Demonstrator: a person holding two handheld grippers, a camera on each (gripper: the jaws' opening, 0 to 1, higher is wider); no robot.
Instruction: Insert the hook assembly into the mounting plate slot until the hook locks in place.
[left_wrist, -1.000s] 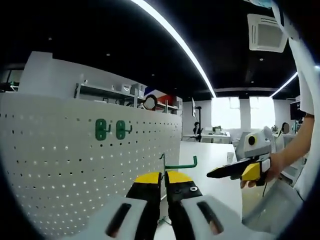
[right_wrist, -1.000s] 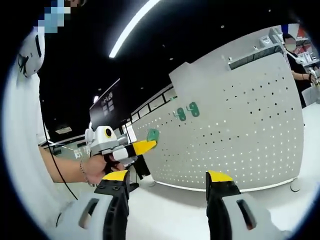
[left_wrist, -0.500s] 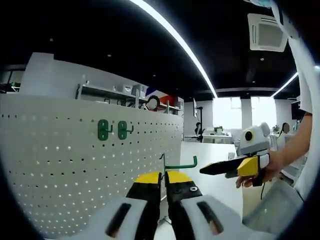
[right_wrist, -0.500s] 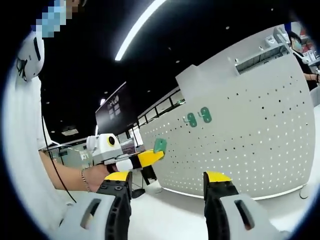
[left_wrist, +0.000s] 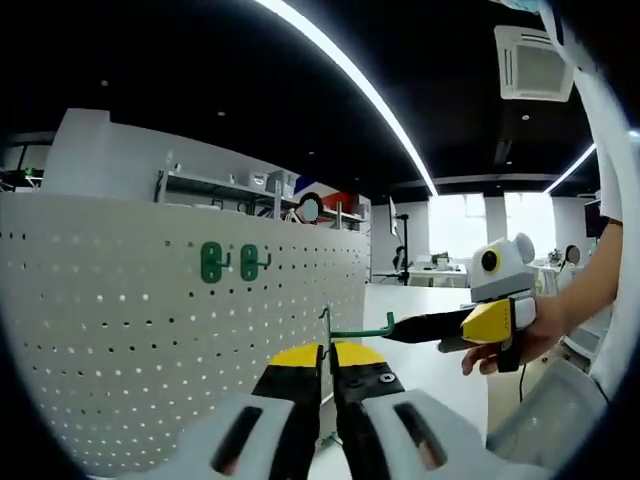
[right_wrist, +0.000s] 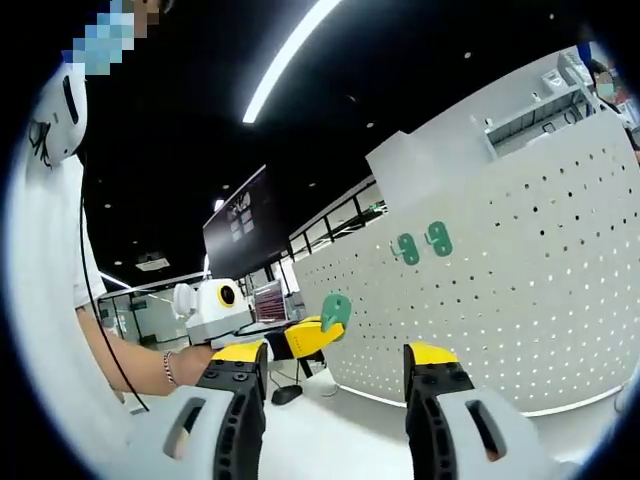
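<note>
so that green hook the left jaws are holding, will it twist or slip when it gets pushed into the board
The thin green wire hook looks stiff, probably keeping its bend. It looks light beside the left gripper, whose jaws pinch it near one end, so it may pivot when pushed. Its green oval plate looks smooth, perhaps slippery against the white perforated board.

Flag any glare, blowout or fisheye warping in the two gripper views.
Left gripper view: ceiling light strip blown out and bowed by the fisheye, far windows overexposed, pegboard evenly lit, green hook sharp. Right gripper view: the light strip glares too, the pegboard edge curves, ceiling mostly black.
</note>
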